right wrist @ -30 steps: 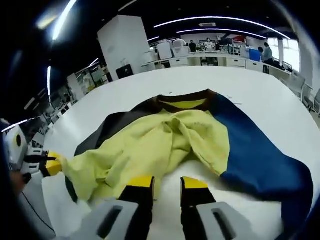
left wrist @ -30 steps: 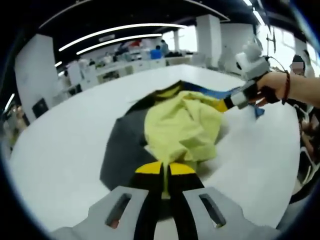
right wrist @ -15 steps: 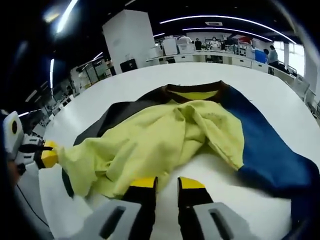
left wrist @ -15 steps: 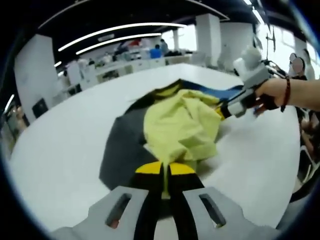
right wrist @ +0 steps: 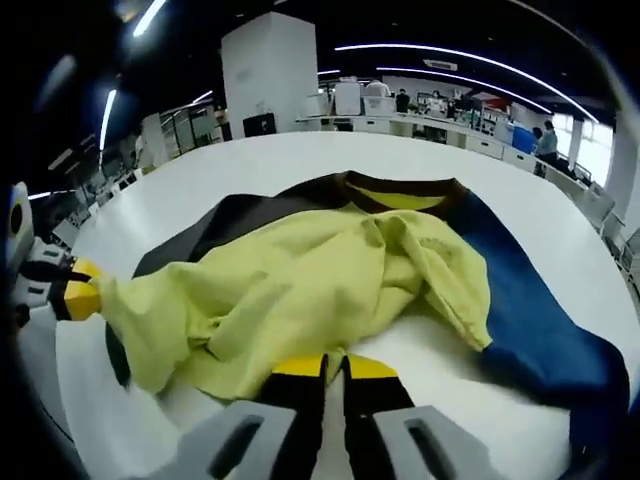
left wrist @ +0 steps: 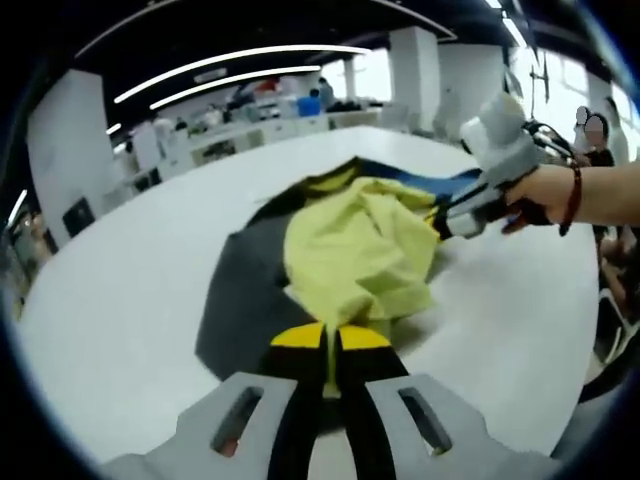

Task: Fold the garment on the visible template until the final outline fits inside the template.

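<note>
The yellow, dark grey and blue fabric garment (right wrist: 330, 290) lay crumpled on the white round table (right wrist: 250, 165), its long axis running away from the right gripper (right wrist: 334, 366), brown collar at the far end and blue panel to the right. That gripper's black, yellow-tipped jaws were pinched on the near yellow hem. The left gripper (left wrist: 331, 338) had jaws pressed together on the garment's yellow edge, collar pointing away there too.

Looks like an open-plan lab or office: long ceiling light strips (left wrist: 240, 62) at upper left, white pillars (right wrist: 268, 68), cluttered benches (right wrist: 420, 125) at top.
</note>
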`<state>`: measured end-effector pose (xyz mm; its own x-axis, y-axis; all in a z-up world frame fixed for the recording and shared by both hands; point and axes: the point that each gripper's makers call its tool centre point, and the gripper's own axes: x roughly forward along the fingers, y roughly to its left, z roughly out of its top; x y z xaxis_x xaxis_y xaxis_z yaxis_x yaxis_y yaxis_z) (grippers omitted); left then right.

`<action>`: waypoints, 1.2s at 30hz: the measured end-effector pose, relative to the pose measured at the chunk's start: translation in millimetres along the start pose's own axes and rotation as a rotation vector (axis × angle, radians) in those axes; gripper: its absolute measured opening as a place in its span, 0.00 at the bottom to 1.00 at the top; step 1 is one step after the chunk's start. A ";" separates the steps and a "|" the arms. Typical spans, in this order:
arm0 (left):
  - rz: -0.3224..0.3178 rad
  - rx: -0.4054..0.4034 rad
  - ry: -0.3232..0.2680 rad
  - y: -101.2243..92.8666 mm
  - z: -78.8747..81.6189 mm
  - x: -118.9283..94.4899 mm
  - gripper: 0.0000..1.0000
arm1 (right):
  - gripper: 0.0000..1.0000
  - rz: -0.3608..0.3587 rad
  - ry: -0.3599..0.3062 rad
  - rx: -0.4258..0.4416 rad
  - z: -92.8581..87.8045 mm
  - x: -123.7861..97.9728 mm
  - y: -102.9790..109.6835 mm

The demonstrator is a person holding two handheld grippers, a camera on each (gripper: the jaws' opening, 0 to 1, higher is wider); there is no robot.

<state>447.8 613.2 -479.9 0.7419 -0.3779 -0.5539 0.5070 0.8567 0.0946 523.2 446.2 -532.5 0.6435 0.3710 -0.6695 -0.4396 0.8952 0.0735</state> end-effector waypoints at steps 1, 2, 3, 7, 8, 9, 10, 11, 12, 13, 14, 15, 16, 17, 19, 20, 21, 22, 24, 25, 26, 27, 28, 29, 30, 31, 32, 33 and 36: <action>-0.001 0.001 0.000 -0.4 0.0 -0.2 0.00 | 0.00 0.006 0.000 0.013 -0.3 -0.2 0.2; -0.002 0.002 0.000 -1.0 0.0 -0.5 0.00 | 0.00 0.015 0.000 0.026 0.0 -0.4 0.5; -0.003 0.002 0.000 -1.3 0.2 -0.8 0.00 | 0.00 0.021 -0.003 0.024 0.1 -1.1 -0.2; -0.005 0.006 -0.008 -3.2 2.6 -3.1 0.00 | 0.00 0.017 -0.009 0.023 0.5 -11.5 -6.3; -0.007 0.005 -0.009 -3.9 3.2 -3.8 0.00 | 0.00 0.009 -0.013 0.024 1.3 -14.8 -9.3; -0.009 0.004 -0.011 -4.4 3.7 -4.2 0.00 | 0.00 0.003 -0.015 0.025 1.3 -18.2 -11.9; -0.012 0.003 -0.013 -5.2 4.4 -4.8 0.00 | 0.00 -0.005 -0.018 0.029 1.8 -23.7 -16.0; -0.016 0.002 -0.015 -6.1 5.0 -5.4 0.00 | 0.00 -0.017 -0.022 0.032 1.2 -30.9 -20.4; -0.019 0.002 -0.017 -7.0 5.3 -6.0 0.00 | 0.00 -0.022 -0.023 0.031 1.1 -33.4 -22.2; -0.023 0.003 -0.019 -8.5 5.9 -7.6 0.00 | 0.00 -0.031 -0.030 0.032 0.0 -41.0 -26.4; -0.027 0.006 -0.021 -9.9 6.4 -8.6 0.00 | 0.00 -0.035 -0.040 0.035 -1.0 -48.5 -30.0; -0.033 0.013 -0.023 -11.9 6.9 -10.1 0.00 | 0.00 -0.038 -0.043 0.038 -2.5 -53.3 -32.4; -0.038 0.019 -0.025 -13.5 7.3 -10.9 0.00 | 0.00 -0.041 -0.044 0.041 -4.3 -58.1 -35.6; -0.041 0.023 -0.025 -14.2 7.5 -11.2 0.00 | 0.00 -0.043 -0.044 0.042 -5.2 -60.0 -36.4; -0.062 0.062 -0.018 -19.1 7.2 -13.7 0.00 | 0.00 -0.039 -0.050 0.081 -11.8 -73.4 -41.2; -0.069 0.074 -0.020 -20.6 7.5 -14.9 0.00 | 0.00 -0.043 -0.050 0.085 -15.1 -79.5 -43.0; -0.074 0.081 -0.020 -21.9 7.6 -16.1 0.00 | 0.00 -0.046 -0.049 0.086 -17.6 -83.8 -43.4; -0.083 0.091 -0.020 -24.0 7.7 -17.8 0.00 | 0.00 -0.050 -0.051 0.092 -21.0 -89.9 -44.3; -0.097 0.102 -0.019 -28.2 7.0 -20.9 0.00 | 0.00 -0.053 -0.052 0.106 -27.0 -99.4 -44.8; -0.107 0.107 -0.019 -30.7 6.3 -21.9 0.00 | 0.00 -0.054 -0.052 0.110 -29.7 -103.0 -44.8; -0.117 0.116 -0.016 -33.2 4.6 -23.2 0.00 | 0.00 -0.059 -0.045 0.116 -34.5 -107.9 -44.9; -0.125 0.127 -0.012 -35.6 3.1 -24.2 0.00 | 0.00 -0.059 -0.043 0.118 -37.5 -111.4 -44.7; -0.136 0.141 -0.005 -39.0 0.7 -25.9 0.00 | 0.00 -0.059 -0.046 0.128 -41.1 -116.9 -44.1; -0.138 0.145 -0.004 -39.9 0.0 -26.5 0.00 | 0.00 -0.056 -0.045 0.136 -43.7 -120.1 -43.2; -0.146 0.155 -0.001 -41.9 -1.6 -27.7 0.00 | 0.00 -0.054 -0.042 0.142 -46.5 -122.9 -42.6; -0.154 0.163 0.004 -44.3 -3.7 -29.3 0.00 | 0.00 -0.052 -0.039 0.145 -49.3 -125.6 -42.2; -0.161 0.167 0.009 -46.1 -5.6 -30.4 0.00 | 0.00 -0.053 -0.037 0.146 -51.9 -128.4 -41.5; -0.178 0.186 0.015 -50.0 -8.5 -32.8 0.00 | 0.00 -0.051 -0.028 0.154 -56.7 -133.8 -39.6; -0.204 0.220 0.034 -56.0 -16.2 -38.9 0.00 | 0.00 -0.044 -0.021 0.176 -66.2 -145.2 -35.8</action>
<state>383.3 585.6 -477.1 0.6016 -0.5194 -0.6068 0.7297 0.6665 0.1530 404.0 344.0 -486.8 0.6732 0.3342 -0.6596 -0.2958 0.9393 0.1740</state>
